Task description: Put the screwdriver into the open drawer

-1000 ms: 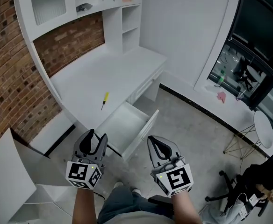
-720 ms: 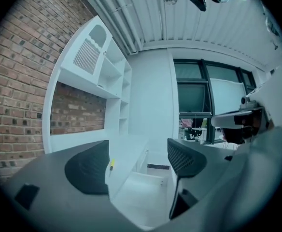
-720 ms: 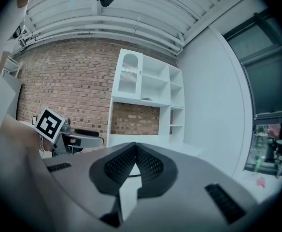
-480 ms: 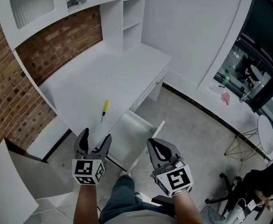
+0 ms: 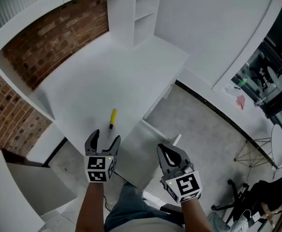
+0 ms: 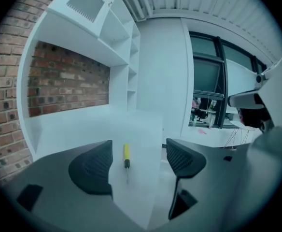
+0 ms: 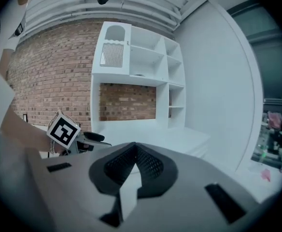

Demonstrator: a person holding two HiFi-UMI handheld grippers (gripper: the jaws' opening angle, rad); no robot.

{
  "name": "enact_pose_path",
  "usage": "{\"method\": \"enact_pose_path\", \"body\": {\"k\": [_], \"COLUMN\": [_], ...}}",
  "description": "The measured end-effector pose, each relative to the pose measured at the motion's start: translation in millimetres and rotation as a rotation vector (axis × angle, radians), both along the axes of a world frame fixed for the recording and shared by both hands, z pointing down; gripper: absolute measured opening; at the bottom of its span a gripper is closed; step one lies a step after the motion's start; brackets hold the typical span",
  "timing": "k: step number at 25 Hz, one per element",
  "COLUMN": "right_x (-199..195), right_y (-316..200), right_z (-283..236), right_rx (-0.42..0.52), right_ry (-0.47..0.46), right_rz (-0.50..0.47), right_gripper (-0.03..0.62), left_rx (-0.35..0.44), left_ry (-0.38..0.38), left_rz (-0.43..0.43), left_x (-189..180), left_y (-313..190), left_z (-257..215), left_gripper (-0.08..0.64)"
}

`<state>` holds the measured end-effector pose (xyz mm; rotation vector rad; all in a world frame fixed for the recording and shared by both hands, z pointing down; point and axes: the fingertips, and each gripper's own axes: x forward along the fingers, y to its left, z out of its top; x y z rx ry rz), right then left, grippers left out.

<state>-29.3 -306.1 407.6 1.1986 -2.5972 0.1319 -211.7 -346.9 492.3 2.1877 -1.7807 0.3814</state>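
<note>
Jaws of the left gripper, just opened wide, were held empty at the front edge of the desk; the right gripper was pressed together, empty. Just beyond, on the desk, the screwdriver was laid flat: judged light, rigid, best taken by its yellow handle.

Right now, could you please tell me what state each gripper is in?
Left gripper: open, jaws just opened, nothing gripped; the screwdriver lies just ahead on the desk.
Right gripper: shut, empty.
</note>
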Motion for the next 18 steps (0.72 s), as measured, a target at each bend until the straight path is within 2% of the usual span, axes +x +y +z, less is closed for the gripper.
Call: {"method": "enact_pose_path", "body": {"k": [5, 9, 10, 12, 18], "right_x": [-8.2, -9.6, -10.0, -11.5, -13.5], "right_y": [-25.4, -43.3, -47.3, -55.1, -67.7], "right_z": [19.6, 35.1, 37.4, 41.4, 47.8], "right_rx": [-0.045, -0.091, -0.098, -0.104, -0.122], "right_ry": [0.017, 0.037, 0.038, 0.034, 0.045], "right_rz": [0.005, 0.022, 0.025, 0.029, 0.024], "right_gripper": [0.011, 0.012, 0.012, 0.012, 0.012], "left_rx": [-0.077, -0.161, -0.188, -0.242, -0.397], "left_ry": [-0.005, -0.065, -0.077, -0.092, -0.113], "left_rz": [0.023, 0.032, 0.028, 0.019, 0.011], "left_x": [-5.3, -8.9, -9.7, -11.0, -10.7], "left_y": [-40.9, -66.2, -71.1, -79.0, -81.4], "left_z": [32.4, 59.8, 67.1, 81.1, 115.4], "left_gripper": [0.359, 0.350, 0.335, 0.237, 0.158]}}
